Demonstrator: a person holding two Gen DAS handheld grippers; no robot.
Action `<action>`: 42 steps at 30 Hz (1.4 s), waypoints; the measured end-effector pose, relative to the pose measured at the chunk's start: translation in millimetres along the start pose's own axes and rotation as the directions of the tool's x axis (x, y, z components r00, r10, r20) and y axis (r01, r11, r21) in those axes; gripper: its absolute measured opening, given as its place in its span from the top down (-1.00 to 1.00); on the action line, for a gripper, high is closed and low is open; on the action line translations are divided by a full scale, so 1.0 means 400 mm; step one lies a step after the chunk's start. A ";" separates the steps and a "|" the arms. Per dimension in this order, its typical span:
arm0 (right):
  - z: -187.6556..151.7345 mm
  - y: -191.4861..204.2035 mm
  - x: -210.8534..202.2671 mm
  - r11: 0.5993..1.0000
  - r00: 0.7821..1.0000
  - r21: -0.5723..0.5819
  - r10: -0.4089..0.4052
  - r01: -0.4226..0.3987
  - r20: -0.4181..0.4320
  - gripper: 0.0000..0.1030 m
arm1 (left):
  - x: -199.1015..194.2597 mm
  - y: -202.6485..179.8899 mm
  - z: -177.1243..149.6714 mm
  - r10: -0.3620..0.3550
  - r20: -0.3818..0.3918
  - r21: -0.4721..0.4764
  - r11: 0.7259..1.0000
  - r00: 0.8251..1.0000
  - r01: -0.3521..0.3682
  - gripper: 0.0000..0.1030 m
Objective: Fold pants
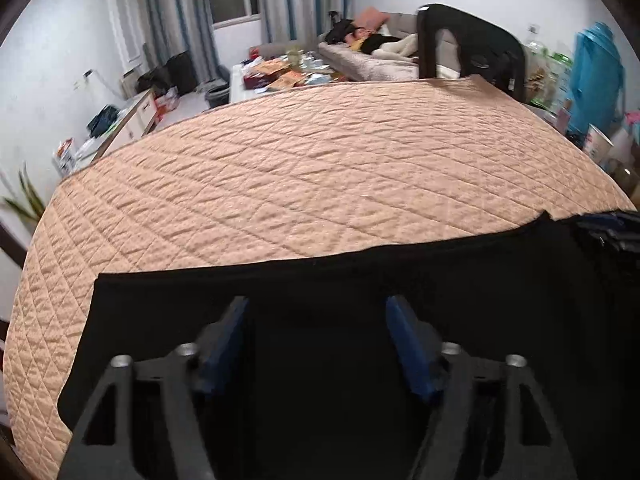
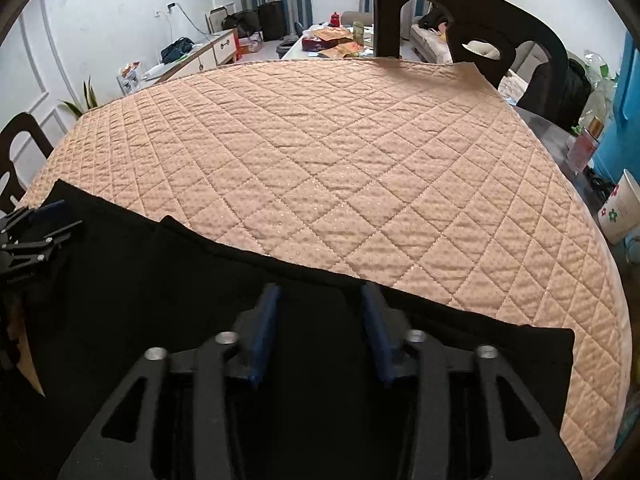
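Observation:
Black pants (image 1: 320, 280) lie flat along the near edge of a table covered with a peach quilted cloth (image 1: 300, 168). My left gripper (image 1: 316, 304) hovers over the pants near their left end, jaws wide apart, nothing between them. My right gripper (image 2: 320, 292) is over the pants (image 2: 160, 272) near their right end, jaws apart and empty. The left gripper also shows at the far left of the right wrist view (image 2: 36, 228). The pants' far edge runs straight across both views.
A black chair (image 2: 460, 12) stands at the table's far side, another chair (image 2: 16, 148) at the left. A white floral cup (image 2: 622, 208) and clutter sit to the right of the table. A sofa (image 1: 372, 64) and low table lie beyond.

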State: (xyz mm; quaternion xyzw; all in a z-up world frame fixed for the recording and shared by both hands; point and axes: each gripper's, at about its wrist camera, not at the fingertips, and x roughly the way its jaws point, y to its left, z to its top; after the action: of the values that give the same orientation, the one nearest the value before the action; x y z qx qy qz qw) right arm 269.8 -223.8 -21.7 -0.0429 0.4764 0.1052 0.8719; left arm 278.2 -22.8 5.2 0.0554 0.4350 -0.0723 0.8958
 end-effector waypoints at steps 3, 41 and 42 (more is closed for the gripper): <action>-0.001 0.004 0.000 1.000 1.000 -0.004 -0.002 0.002 0.002 0.72 | -0.014 -0.024 -0.007 -0.028 0.008 0.027 0.999 1.000 0.028 0.41; -0.682 0.046 -0.456 0.911 0.953 0.296 0.243 -0.288 0.180 0.63 | -0.510 -0.057 -0.579 -0.139 0.081 -0.123 0.981 0.987 0.149 0.82; -0.678 0.040 -0.462 0.913 0.955 0.298 0.230 -0.279 0.190 0.49 | -0.513 -0.052 -0.568 -0.132 0.092 -0.121 0.982 0.987 0.142 0.66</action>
State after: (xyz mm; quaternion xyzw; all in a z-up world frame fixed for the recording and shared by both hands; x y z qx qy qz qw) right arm -53.6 -282.0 -13.2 0.1703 0.4214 0.1418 0.8794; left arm -26.3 10.4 26.0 -0.0351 0.4034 -0.1081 0.9079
